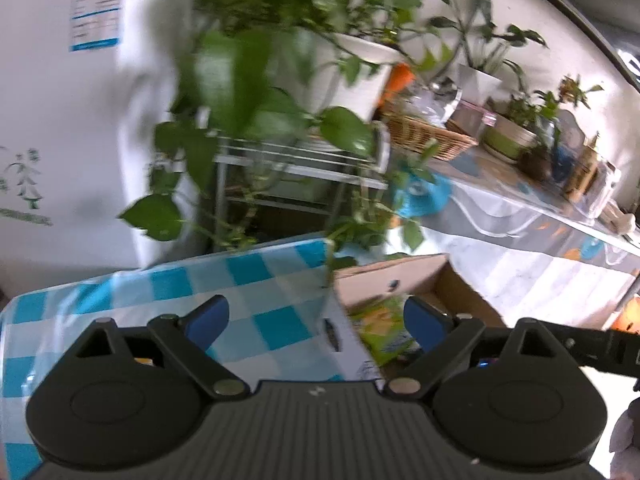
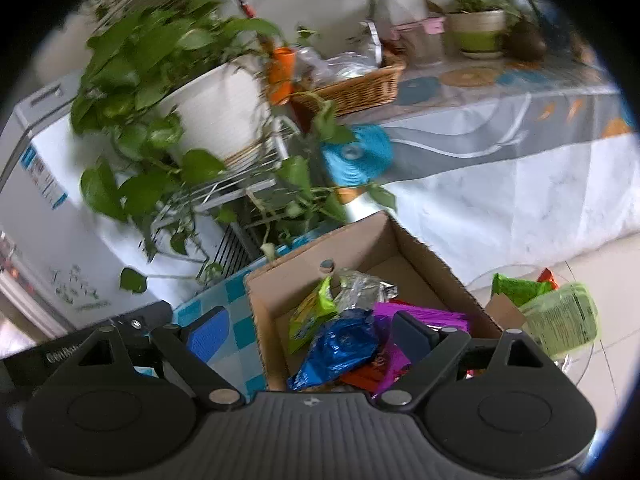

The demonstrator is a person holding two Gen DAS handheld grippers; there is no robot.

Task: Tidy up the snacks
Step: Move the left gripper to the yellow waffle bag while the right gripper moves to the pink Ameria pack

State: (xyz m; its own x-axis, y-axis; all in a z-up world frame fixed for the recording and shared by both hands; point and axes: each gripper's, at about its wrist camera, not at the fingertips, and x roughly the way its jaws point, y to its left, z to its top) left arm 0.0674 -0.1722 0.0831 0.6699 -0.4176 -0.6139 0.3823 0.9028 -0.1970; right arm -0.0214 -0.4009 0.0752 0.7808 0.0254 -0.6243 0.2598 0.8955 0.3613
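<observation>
The bench [image 1: 132, 292], under a blue and white checked cloth, carries the cardboard box [image 2: 424, 256] at its right edge. A big trailing pothos [image 2: 148, 60] in a white pot stands just behind, its vines hanging over the box's far corner. A longer table [image 2: 520, 128] with a grey and white cover runs along the wall, well apart. To the right of the box sits a low glass stand [image 2: 576, 364] holding a pale green packet [image 2: 560, 320] and a darker green one [image 2: 516, 288].

Inside the box lie the snacks: a blue foil bag [image 2: 340, 352], a purple wrapper [image 2: 424, 316], a silver bag [image 2: 364, 284], and a yellow-green packet [image 2: 308, 316] that leans against the left wall.

The risks, as I judge them: the vines hang close enough that a lift out of the box could snag a leaf and tug the pot. The foil bags are slippery and piled loosely, so a shallow pinch could let one slide free. The packets on the stand sit near its rim, and a nudge could tip them to the floor.

The right hand-held gripper [image 2: 308, 336] hovers above the box's near side, tilted downward, jaws spread wide with nothing between them. The left hand-held gripper [image 1: 316, 320] hangs over the bench edge beside the box, level, likewise spread and empty.
</observation>
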